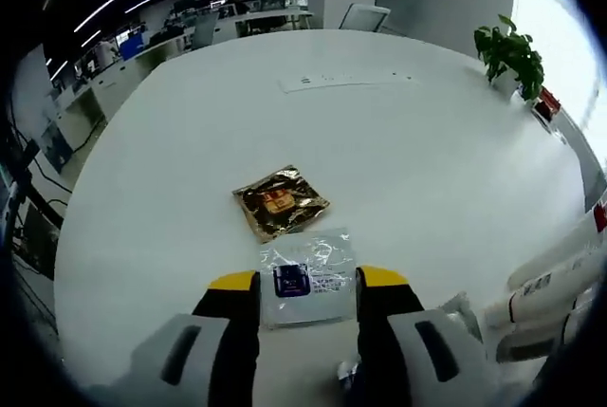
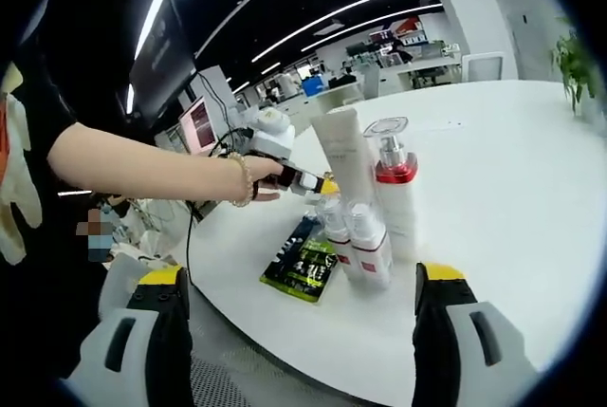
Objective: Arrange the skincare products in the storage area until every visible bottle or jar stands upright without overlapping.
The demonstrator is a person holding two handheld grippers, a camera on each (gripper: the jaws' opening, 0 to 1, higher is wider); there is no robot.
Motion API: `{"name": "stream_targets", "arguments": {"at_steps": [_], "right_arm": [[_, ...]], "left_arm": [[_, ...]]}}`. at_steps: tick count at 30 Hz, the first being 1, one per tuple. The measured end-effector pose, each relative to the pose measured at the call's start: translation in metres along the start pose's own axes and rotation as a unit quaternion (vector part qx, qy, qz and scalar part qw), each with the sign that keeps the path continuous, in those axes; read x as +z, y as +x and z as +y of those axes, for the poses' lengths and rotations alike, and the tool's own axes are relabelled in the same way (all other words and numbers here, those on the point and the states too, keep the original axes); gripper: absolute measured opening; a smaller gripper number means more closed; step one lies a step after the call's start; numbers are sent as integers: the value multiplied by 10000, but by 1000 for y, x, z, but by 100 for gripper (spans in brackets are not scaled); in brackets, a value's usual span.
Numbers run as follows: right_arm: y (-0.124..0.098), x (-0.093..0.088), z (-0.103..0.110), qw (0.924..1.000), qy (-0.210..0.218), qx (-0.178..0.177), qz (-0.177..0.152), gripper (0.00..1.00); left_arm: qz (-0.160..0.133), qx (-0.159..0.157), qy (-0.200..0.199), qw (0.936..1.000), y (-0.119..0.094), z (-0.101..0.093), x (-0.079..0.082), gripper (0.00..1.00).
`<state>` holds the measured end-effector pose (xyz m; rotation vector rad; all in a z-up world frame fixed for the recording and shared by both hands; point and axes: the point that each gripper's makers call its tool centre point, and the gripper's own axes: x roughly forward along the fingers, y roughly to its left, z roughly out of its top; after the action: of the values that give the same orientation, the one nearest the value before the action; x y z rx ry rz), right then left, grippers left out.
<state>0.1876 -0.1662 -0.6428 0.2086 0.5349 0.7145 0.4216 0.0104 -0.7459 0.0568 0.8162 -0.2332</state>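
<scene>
Big open-plan office, strip lights overhead, and everything sits on one wide round white tabletop.

In the left gripper view, a crinkled gold foil sachet lies flat mid-table, and just nearer the camera a clear plastic sachet with a blue label lies flat too, its near edge right between the yellow-tipped fingers of the left gripper. Those fingers are spread wide, about as wide as the sachet, holding nothing. White tubes with red bands are lying on their sides at the far right edge.

In the right gripper view, a green and black flat packet lies by the table edge, then two small white pump bottles, a tall white tube and a clear-capped bottle with a red collar, all clustered upright and touching. The right gripper is also wide open and empty, and the cluster sits straight ahead between its fingers but well apart, so I'd say the right one is better placed for the bottles. A person's hand holds the other gripper behind them.
</scene>
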Motion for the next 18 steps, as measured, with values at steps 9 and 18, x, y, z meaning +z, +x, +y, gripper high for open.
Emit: {"name": "stream_targets", "arguments": {"at_steps": [9, 18], "right_arm": [[0, 4, 1, 9999, -92, -28, -88, 96], [-3, 12, 7, 9994, -279, -42, -215, 91]], "left_arm": [[-351, -237, 320, 9986, -35, -8, -3, 34], [-713, -456, 537, 9950, -76, -16, -7, 34]]}}
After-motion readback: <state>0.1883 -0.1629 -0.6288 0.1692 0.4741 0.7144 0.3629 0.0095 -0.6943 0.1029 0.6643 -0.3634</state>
